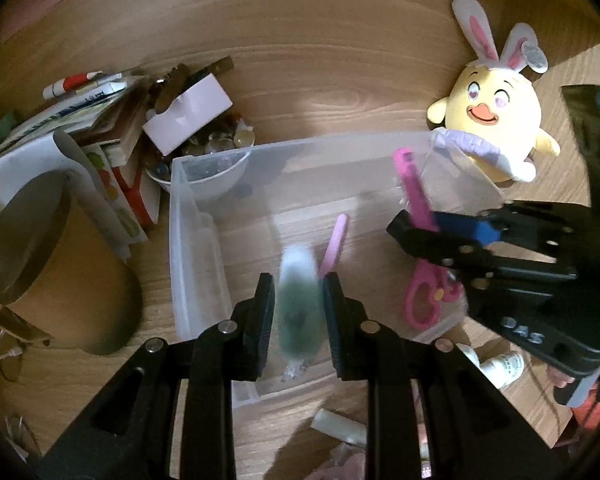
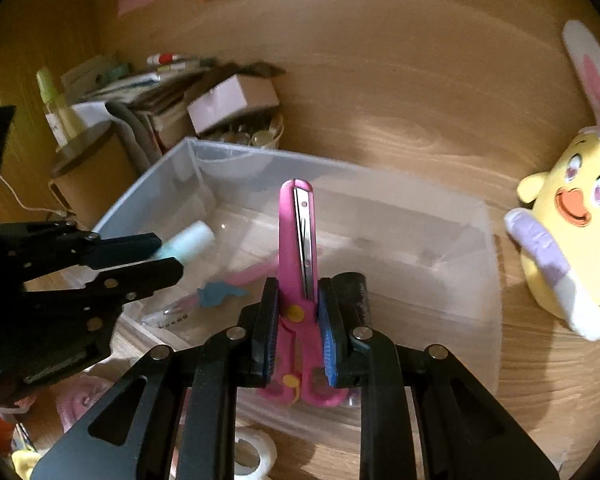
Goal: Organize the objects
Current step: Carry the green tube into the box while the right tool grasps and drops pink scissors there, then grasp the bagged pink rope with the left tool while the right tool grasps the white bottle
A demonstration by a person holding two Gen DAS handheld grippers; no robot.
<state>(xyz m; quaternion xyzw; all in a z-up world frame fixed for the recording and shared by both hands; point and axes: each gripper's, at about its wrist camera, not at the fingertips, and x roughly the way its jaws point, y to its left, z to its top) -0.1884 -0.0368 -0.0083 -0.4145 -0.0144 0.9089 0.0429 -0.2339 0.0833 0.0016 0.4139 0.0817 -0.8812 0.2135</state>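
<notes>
Scissors (image 2: pixel 298 248) (gripped) above bin (image 2: pixel 440 216) holding toothbrush (image 2: pixel 236 280).

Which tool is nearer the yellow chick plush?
Right. The right tool, shut on the pink scissors, is over the clear bin's side next to the yellow chick plush. The left tool, holding a pale green tube, sits farther away.

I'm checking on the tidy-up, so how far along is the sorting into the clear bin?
Partly done: a pink stick-like item already lies in the clear bin. In hand: the left hand-held gripper holds a pale green tube, the right hand-held gripper pink scissors, both over the bin. Left: the yellow plush and clutter outside.
</notes>
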